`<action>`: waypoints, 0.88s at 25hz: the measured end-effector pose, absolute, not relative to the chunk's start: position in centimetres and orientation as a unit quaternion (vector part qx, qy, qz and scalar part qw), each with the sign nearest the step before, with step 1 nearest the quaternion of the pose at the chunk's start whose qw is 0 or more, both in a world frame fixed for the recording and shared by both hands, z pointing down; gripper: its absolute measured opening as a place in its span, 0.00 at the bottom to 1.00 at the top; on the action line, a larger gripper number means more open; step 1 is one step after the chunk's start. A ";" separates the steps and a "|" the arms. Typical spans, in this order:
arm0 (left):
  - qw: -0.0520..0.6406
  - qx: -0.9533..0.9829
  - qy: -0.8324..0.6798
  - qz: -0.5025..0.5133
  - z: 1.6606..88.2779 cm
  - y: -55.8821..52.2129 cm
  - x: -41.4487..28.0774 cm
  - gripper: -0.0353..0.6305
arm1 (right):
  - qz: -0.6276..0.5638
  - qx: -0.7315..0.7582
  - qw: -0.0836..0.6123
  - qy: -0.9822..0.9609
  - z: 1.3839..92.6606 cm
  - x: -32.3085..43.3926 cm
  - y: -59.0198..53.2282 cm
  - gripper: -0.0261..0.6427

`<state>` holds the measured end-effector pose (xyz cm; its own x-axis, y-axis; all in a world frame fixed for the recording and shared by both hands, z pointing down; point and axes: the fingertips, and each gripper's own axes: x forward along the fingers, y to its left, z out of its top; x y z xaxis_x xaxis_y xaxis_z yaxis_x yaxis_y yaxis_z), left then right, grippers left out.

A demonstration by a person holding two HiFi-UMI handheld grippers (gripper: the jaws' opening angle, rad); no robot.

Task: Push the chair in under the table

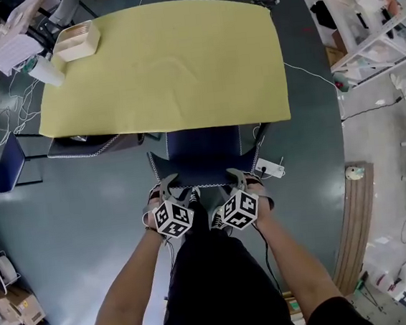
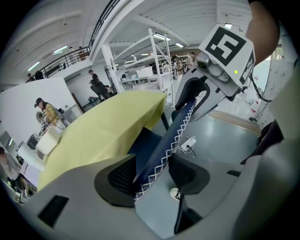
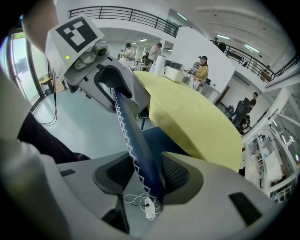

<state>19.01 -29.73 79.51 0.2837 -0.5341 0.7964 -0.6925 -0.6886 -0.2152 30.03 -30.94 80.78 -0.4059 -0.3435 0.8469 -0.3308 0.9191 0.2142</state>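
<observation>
Close by the person, the left gripper (image 1: 166,185) and the right gripper (image 1: 238,177) each have their jaws clamped on the white-stitched top edge of the navy chair (image 1: 205,145), whose seat sits partly beneath the yellow-draped table (image 1: 164,68) just beyond.

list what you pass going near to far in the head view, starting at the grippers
left gripper and right gripper side by side, clamped on the chair backrest → chair seat → yellow table → beige tray at its far left corner
</observation>
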 end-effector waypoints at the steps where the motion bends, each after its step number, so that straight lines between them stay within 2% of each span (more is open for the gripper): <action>1: 0.087 0.797 -0.384 0.459 79.5 -30.1 19.0 0.39 | -0.006 0.201 0.507 -0.838 80.7 30.0 -31.3 0.31; 22: 0.083 0.799 -0.376 0.462 79.3 -36.7 17.3 0.39 | 0.004 0.202 0.514 -0.834 80.7 28.4 -37.7 0.31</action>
